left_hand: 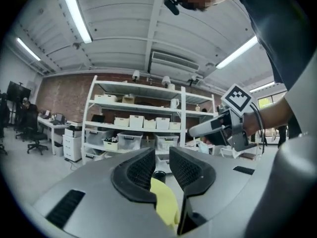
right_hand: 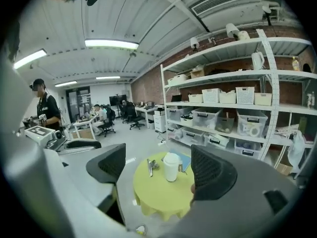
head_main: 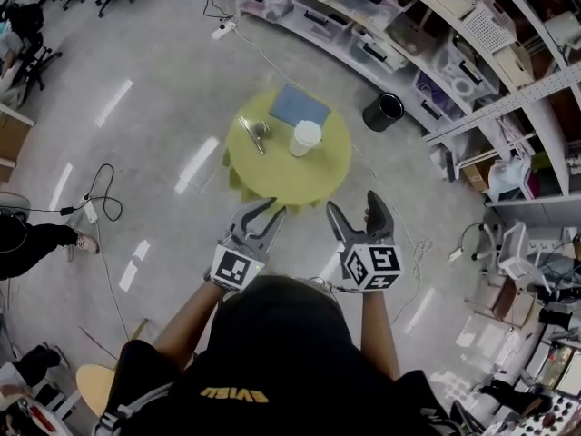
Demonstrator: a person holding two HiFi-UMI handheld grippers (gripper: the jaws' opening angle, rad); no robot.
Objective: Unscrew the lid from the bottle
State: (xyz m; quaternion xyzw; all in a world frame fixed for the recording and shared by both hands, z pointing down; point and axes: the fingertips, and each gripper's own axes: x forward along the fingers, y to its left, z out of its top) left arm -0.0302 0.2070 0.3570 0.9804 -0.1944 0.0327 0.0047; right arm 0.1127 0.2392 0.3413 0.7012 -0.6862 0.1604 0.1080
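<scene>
A white bottle (head_main: 305, 137) with a white lid stands upright on a small round table with a yellow-green cloth (head_main: 272, 175). In the right gripper view the bottle (right_hand: 171, 166) shows far ahead on the table (right_hand: 153, 197), framed by the jaws. Both grippers hang short of the table, close to the person's body. My left gripper (head_main: 269, 209) has only a narrow gap between its jaws (left_hand: 162, 157) and nothing in it. My right gripper (head_main: 354, 205) stands wide open (right_hand: 157, 157) and empty.
A blue flat item (head_main: 300, 107) and a metal tool (head_main: 256, 133) lie beside the bottle. A black bin (head_main: 383, 111) stands on the floor behind the table, before long shelves of boxes (head_main: 436, 44). Cables (head_main: 100, 203) trail at the left.
</scene>
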